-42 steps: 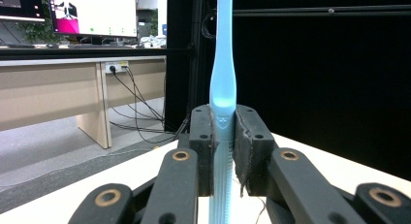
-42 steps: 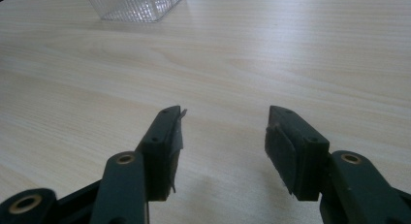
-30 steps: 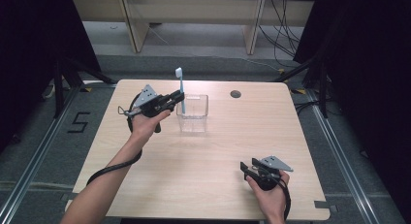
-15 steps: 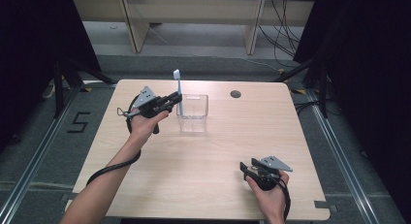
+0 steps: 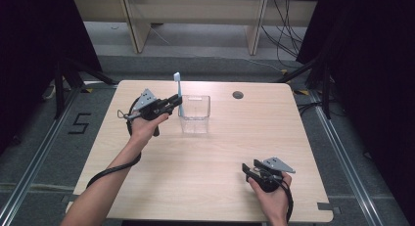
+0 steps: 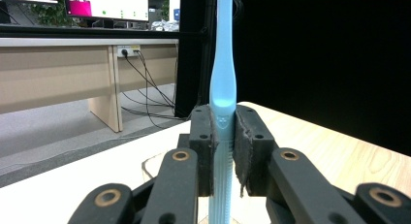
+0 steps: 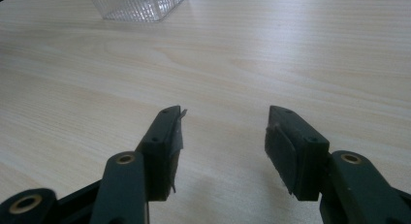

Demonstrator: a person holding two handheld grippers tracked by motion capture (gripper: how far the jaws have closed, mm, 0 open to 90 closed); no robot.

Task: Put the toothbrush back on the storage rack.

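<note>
A light blue toothbrush (image 5: 178, 91) stands upright in my left gripper (image 5: 175, 102), which is shut on its ribbed handle (image 6: 223, 151). The brush sits just at the left rim of a clear square plastic container (image 5: 195, 113) at the table's back middle. In the left gripper view the toothbrush (image 6: 224, 64) rises between the two black pads. My right gripper (image 5: 250, 170) rests low near the table's front right, open, with nothing between its fingers (image 7: 167, 136). The container's ribbed base (image 7: 138, 3) shows far off in the right gripper view.
The table (image 5: 205, 187) is light wood with a round cable hole (image 5: 238, 95) at the back right. Desks and cables stand behind the table, dark curtains at both sides. Metal floor rails run along the left and right.
The left gripper has carried the upright toothbrush slightly toward the container's left rim. The right gripper has stayed where it was.
</note>
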